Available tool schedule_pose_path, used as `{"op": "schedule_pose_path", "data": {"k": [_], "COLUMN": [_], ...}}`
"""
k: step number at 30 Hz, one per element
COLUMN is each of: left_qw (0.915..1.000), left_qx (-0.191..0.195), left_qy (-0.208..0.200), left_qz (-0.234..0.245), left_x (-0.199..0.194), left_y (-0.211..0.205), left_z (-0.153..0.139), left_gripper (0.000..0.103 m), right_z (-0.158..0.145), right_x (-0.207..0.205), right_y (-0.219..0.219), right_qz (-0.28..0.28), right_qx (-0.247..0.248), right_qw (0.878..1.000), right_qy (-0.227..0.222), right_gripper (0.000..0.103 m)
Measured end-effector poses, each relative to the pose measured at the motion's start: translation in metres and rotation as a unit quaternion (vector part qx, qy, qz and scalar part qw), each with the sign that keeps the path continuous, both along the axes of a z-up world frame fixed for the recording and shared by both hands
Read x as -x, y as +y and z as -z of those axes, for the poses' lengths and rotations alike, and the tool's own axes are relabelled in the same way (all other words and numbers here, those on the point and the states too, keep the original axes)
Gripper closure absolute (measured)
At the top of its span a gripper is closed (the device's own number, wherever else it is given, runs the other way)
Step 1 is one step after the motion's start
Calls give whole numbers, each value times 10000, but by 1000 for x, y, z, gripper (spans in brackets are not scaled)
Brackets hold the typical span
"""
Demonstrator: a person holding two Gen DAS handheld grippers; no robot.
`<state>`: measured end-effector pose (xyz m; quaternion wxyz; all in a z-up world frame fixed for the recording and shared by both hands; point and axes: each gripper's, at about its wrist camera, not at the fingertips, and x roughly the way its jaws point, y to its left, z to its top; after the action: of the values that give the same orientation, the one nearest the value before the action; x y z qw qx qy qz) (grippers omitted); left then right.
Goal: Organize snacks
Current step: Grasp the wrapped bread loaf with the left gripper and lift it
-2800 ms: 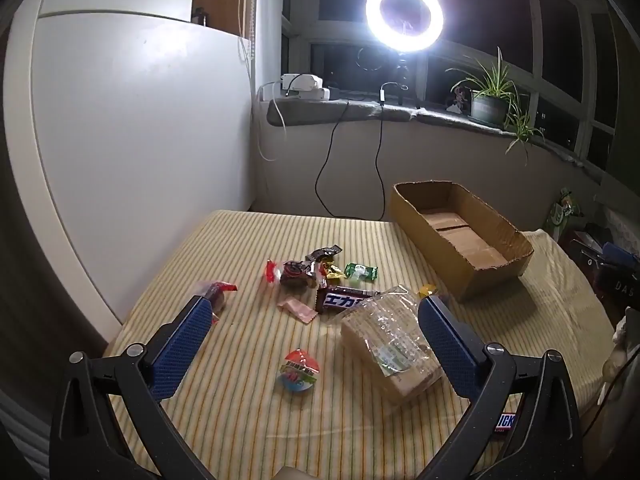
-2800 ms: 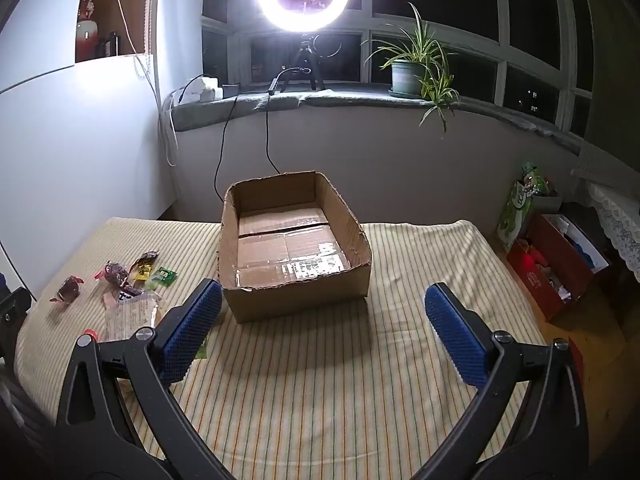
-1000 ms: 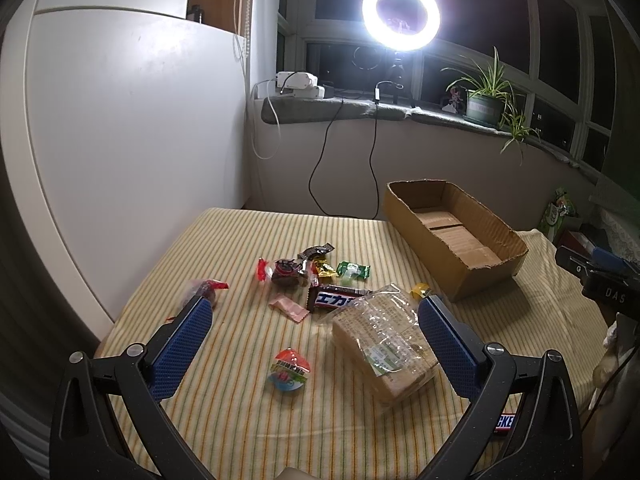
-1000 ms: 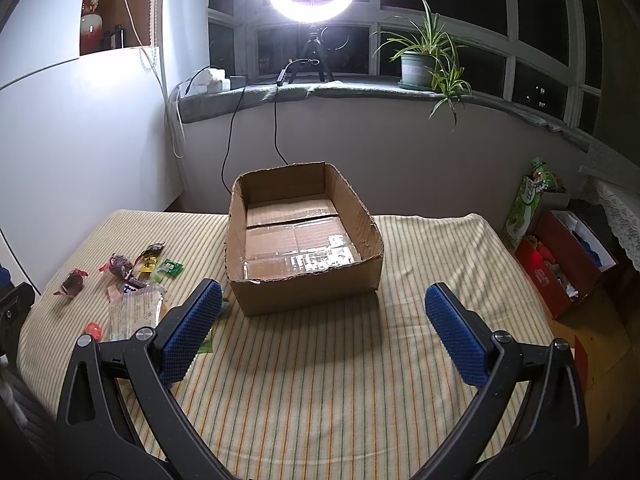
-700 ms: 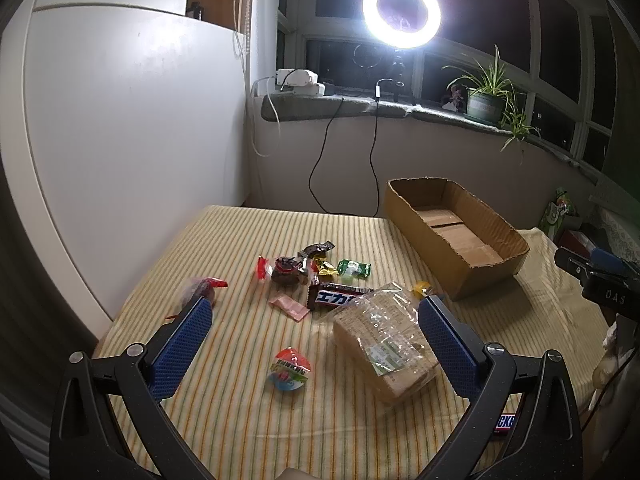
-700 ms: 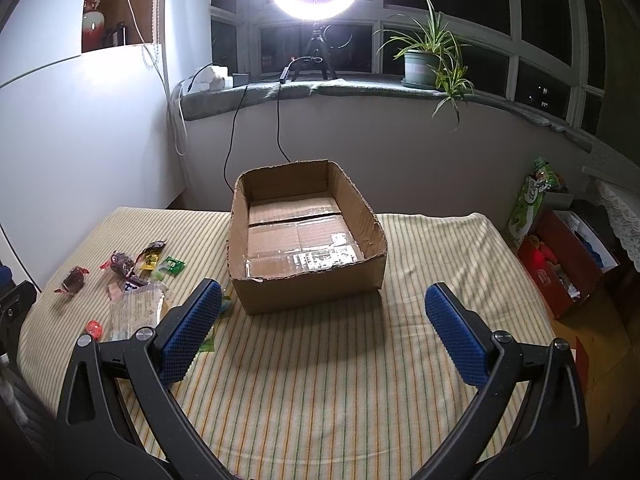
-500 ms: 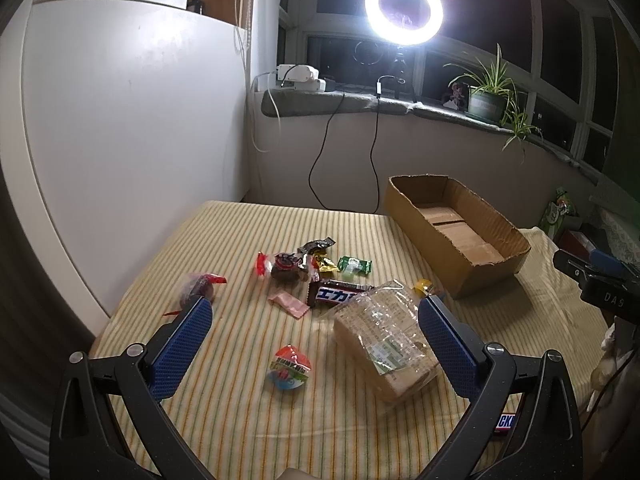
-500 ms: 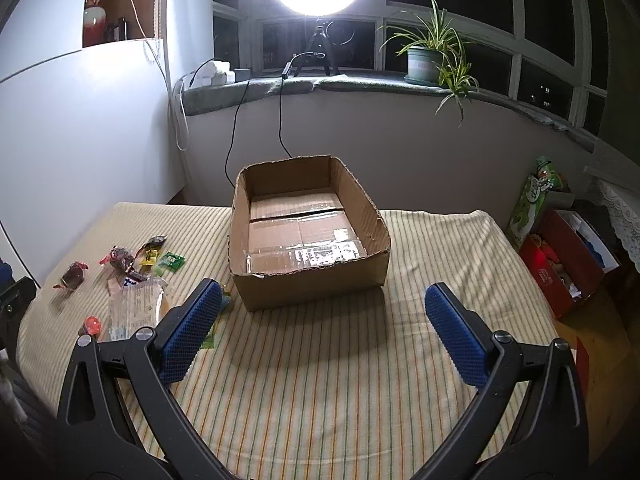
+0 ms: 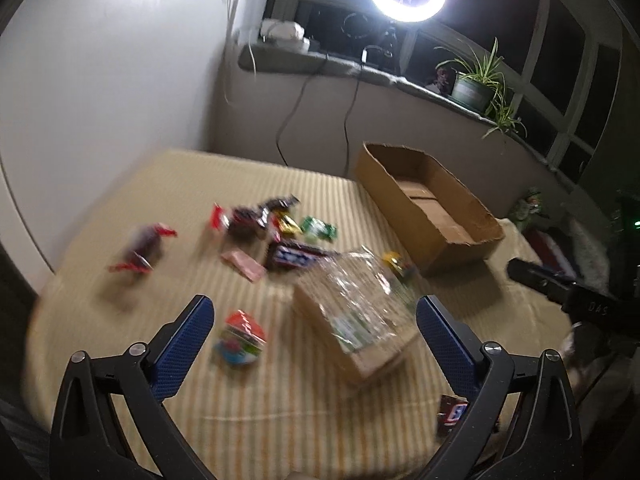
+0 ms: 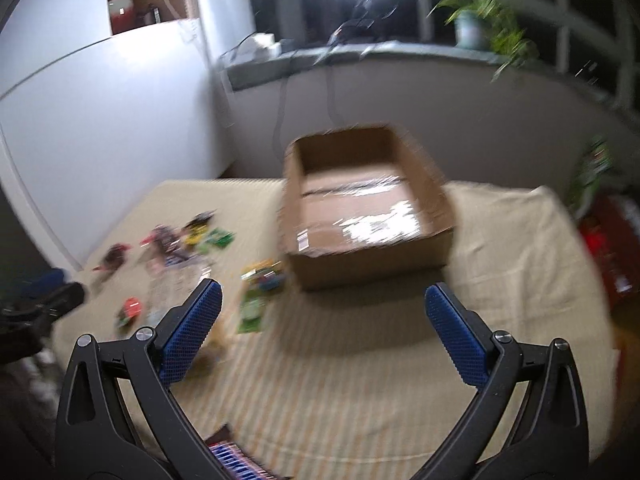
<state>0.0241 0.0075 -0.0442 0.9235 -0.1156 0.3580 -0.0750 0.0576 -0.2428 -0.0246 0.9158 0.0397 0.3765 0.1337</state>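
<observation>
Two handheld grippers, each a black plastic frame of triangular cut-out arms. The left gripper [image 9: 314, 326] and right gripper [image 10: 322, 314] carry blue, finely dimpled finger pads, with silver screw heads just behind each pad.

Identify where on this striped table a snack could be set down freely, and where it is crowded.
Bare room: the tablecloth in front of the cardboard box, the strip to the box's right, and the box's floor. Crowded: left of the box, where the bagged bread, chocolate bar and loose candies cluster.
</observation>
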Motion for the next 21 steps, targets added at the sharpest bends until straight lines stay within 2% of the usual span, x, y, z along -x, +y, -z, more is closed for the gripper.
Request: {"op": "schedule_pose_path", "data": {"k": [2,6,8,10,12,16,21], "left_qw": [9997,9960,9934,9900,9869,9836,9817], "left_qx": [211,717,909,1102,1255,1353,1378], "left_qy": [139,487,635,796,899,1055,1134], "left_qz": [51,222,303,388,470,552,661], "left_x": [-3,-7,-9,-10,-10,-12,-16], "left_y": [1,-1,-4,-7,-9,-13,-19], "left_z": [7,24,31,39,44,52,57], "left_gripper": [6,15,19,26,29,30,33], "right_z": [9,21,26,29,38,51,61], "right_x": [-8,-14,-17,-19,-25,-33,-38], "right_y": [4,22,33,40,46,60,77], "right_qz": [-309,-730,-997,-1193,-1376,-1591,-1792], "right_qx": [-297,-347,-336,-446,-587,-657,-641], "right_qw": [9986,9950,9919,9876,9818,9733,9673], "right_qy": [319,595,705,920,1173,1519,1677], "right_gripper": [0,1,4,12,21,40,43]}}
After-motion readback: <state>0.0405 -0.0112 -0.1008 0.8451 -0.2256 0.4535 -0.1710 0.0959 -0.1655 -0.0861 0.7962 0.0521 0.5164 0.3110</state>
